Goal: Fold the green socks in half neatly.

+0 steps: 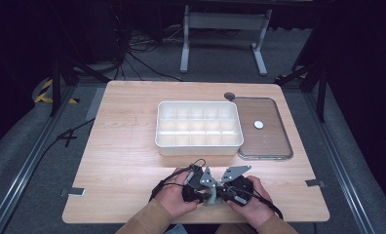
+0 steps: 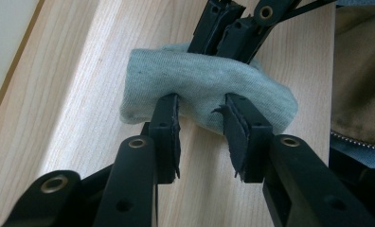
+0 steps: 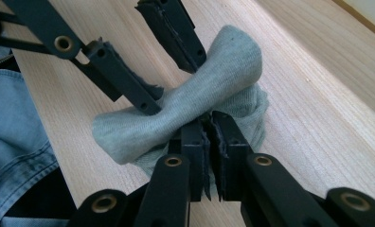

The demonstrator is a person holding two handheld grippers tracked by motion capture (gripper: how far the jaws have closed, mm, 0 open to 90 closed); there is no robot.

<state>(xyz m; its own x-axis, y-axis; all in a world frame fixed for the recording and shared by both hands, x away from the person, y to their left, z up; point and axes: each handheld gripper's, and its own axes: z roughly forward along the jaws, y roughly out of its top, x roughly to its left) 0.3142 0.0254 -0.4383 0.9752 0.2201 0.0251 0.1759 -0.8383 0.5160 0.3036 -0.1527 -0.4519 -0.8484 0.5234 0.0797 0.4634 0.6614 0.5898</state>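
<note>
Near table edge, grey sock (image 3: 209,90) bunched, right tongs (image 3: 208,142) pinching its partly hidden fold

Wooden table (image 1: 123,161) w/ white divided tray (image 1: 199,129), clear lid (image 1: 265,129) & grey sock (image 2: 209,94) on it.

a white tray (image 1: 199,144) divided into a grid of small compartments sits near the middle of the light wooden surface (image 1: 127,161). just to its right lies a flat clear lid (image 1: 264,141) with a dark rim, a small white disc (image 1: 259,125) resting on it. a small dark round knob (image 1: 229,95) sits at the lid's far left corner. beyond the surface, a grey metal stand (image 1: 222,22) and loose cables (image 1: 142,61) rest on the floor.
</note>
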